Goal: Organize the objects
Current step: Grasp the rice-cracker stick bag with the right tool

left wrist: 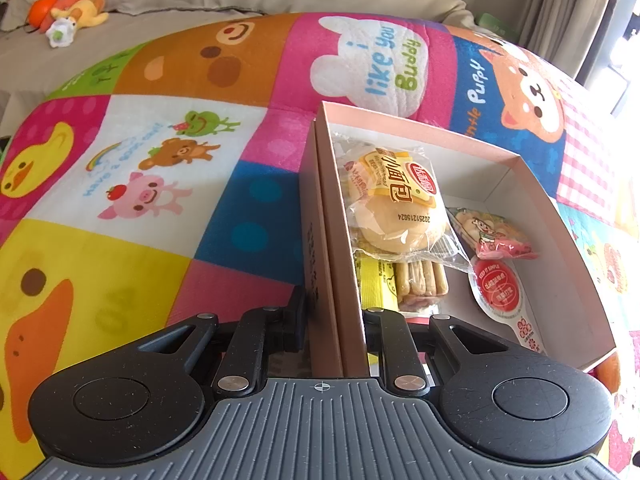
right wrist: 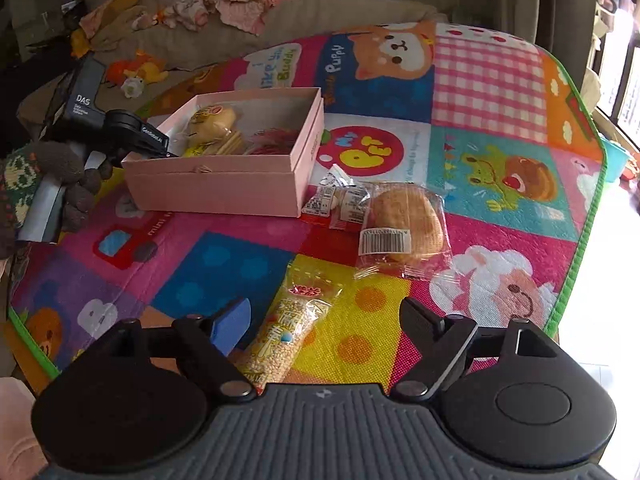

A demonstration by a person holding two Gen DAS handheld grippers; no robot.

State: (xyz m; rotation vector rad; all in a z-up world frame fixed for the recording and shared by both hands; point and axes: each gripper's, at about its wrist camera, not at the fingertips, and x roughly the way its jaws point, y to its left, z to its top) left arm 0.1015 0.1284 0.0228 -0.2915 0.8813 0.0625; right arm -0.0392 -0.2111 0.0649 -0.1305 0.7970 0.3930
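The rice-puff bar (right wrist: 286, 328) lies on the play mat (right wrist: 492, 92), between the spread fingers of the right gripper (right wrist: 326, 316), untouched. It looks light, brittle and crinkly-slick in its wrapper, so a gentle hold across the middle seems best. Its red print is too blurred to read. Beyond lie a wrapped bun (right wrist: 404, 220) and small packets (right wrist: 338, 202). The left gripper (left wrist: 336, 320) pinches the pink box (left wrist: 568, 236) wall. Mat writing reads "i like you Buddy".

matt pink cardboard box (right wrist: 224, 184), glossy clear plastic bread wrapper (left wrist: 400, 208), textured woven-look play mat (right wrist: 492, 92), matt black plastic gripper (right wrist: 324, 320) with ribbed grey top, crinkly snack packet (right wrist: 292, 328)
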